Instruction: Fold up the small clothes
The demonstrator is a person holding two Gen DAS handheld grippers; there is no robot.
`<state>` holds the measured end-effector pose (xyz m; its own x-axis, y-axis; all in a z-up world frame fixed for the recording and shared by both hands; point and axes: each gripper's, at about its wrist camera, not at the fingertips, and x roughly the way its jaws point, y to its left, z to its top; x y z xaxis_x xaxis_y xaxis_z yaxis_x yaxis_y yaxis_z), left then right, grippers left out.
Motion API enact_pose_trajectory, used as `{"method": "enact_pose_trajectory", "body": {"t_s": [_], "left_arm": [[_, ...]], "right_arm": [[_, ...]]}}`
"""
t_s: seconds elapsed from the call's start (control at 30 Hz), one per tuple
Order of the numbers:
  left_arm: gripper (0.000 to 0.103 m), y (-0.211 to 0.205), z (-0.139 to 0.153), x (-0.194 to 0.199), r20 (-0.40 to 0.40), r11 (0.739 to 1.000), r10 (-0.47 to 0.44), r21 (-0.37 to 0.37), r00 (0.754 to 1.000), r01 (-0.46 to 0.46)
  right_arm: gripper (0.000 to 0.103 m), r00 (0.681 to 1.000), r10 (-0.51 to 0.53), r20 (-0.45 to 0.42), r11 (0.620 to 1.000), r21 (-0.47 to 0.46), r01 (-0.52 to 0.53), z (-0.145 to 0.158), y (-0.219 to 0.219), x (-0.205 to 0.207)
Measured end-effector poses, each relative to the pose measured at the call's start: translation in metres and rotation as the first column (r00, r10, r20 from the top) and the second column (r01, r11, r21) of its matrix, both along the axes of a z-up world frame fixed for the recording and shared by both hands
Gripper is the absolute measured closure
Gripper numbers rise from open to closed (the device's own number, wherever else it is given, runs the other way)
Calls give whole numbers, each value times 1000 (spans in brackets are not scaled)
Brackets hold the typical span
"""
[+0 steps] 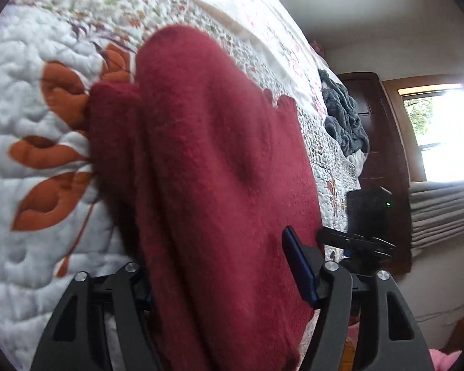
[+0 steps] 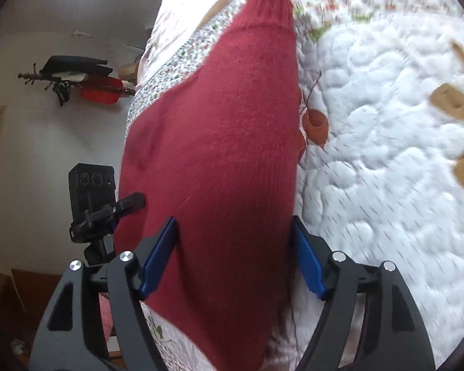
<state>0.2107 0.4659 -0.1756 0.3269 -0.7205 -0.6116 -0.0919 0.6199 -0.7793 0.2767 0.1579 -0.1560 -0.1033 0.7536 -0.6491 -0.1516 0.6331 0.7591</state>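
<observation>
- Left gripper point(image 1: 232, 266): left finger hidden behind red sweater point(image 1: 207, 160); can't tell if fabric is pinched.
- Sweater's near end cut off by frame bottom, both views.
- Right-wrist view: quilt point(image 2: 386, 142) right of right gripper point(image 2: 233, 256) motion-blurred.
- Grey heap point(image 1: 345, 117) far ahead-right: too small to ID.

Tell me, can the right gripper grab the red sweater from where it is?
Probably yes. The red sweater already lies between the right gripper's blue fingers, which stand apart on either side of it. Nothing sits in the way on the quilt; the gripper would only need to squeeze shut.
</observation>
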Motion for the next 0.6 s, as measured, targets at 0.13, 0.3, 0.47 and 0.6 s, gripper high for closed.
{"method": "enact_pose_trajectory", "body": {"t_s": [0.13,0.3,0.47,0.6], "left_arm": [[37,-5,-2,5,-13,1000,-4,26,1000,4],[60,-11,10,-4,18,998,22,62,1000,-23],[63,-26,36,-19,77,998,46,27,996,-48],[63,-55,65,-38,129,999,30,12,991,-31]], "right_arm": [[31,1000,-2,-26,1000,22,3,-12,12,5],[57,999,27,40,1000,11,-27,11,8,-3],[59,991,55,122,998,-23,-52,48,-1,-18],[59,985,55,162,999,-9,-54,83,-40,-40]]}}
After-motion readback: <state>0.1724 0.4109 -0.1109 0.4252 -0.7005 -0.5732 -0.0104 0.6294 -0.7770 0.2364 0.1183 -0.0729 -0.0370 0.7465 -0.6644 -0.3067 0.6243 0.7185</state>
